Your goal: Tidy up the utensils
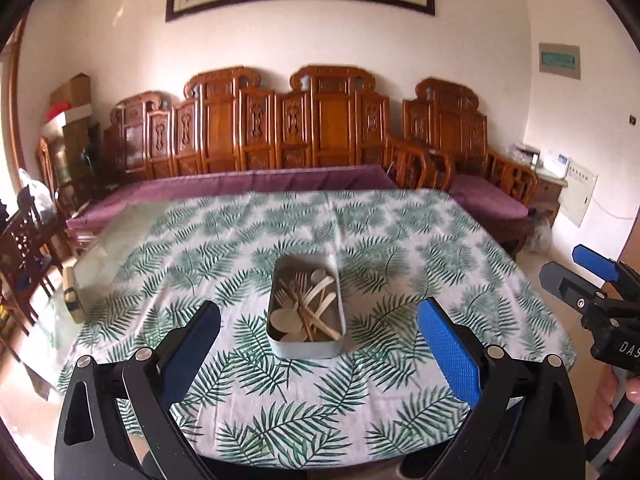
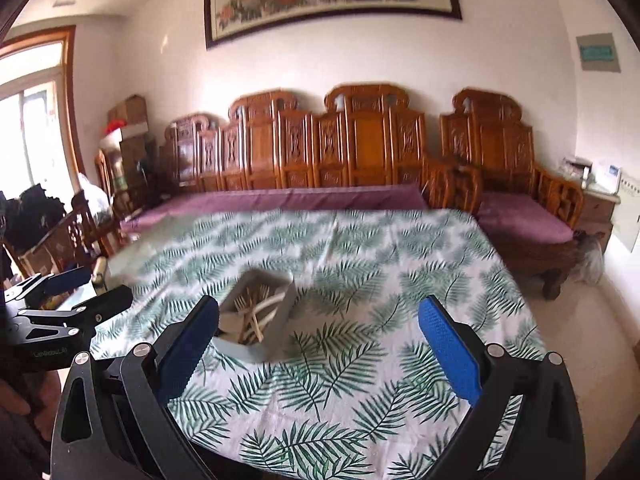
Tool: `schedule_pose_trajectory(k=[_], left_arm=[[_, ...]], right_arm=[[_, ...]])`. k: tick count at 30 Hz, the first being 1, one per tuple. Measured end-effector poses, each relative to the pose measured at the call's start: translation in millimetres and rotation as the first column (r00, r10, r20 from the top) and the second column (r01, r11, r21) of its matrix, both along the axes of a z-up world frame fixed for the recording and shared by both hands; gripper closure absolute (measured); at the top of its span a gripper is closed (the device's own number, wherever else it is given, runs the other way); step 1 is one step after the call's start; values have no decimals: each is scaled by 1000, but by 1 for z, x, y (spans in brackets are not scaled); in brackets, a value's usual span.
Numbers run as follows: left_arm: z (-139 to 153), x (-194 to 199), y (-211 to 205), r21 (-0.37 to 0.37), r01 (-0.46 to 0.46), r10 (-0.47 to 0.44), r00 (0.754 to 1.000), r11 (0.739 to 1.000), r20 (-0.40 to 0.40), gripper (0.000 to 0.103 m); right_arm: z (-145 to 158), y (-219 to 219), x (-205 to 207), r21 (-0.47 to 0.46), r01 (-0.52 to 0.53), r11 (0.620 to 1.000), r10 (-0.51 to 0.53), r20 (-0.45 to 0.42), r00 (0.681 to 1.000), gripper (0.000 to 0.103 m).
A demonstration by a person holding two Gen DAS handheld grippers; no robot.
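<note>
Pale wooden forks and spoons (image 1: 308, 304) are lying jumbled inside the grey rectangular tin (image 1: 306, 347) at twelve o'clock, keeping them contained; the left gripper (image 1: 318, 344) and right gripper (image 2: 320, 344) are hovering agape, empty.

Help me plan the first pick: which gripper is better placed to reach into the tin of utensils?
Left, probably. The left gripper faces the tin squarely, jaws open either side. For the right gripper, it sits off toward its left finger.

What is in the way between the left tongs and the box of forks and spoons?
Nothing visible. The left tongs are open and point straight at the box, with only bare leafy tablecloth between them. The right tongs are off to the side, also open.
</note>
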State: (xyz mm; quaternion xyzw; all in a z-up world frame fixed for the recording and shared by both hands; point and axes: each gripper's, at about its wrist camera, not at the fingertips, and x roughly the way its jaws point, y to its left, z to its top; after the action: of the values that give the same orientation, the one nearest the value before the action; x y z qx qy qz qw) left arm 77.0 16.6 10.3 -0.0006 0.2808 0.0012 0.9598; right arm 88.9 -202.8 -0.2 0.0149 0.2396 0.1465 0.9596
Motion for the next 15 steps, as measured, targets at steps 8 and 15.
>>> schedule_pose_trajectory(k=[8,15], left_arm=[[40,-40,-3,7,-10,9,994,1000,106,8],[44,-47,-5,6,-7,7,992,1000,126,8]], right_arm=[[29,-12,-37,17,16,1000,-18,76,997,3],[34,-14,-44,22,21,1000,-23,85,996,3]])
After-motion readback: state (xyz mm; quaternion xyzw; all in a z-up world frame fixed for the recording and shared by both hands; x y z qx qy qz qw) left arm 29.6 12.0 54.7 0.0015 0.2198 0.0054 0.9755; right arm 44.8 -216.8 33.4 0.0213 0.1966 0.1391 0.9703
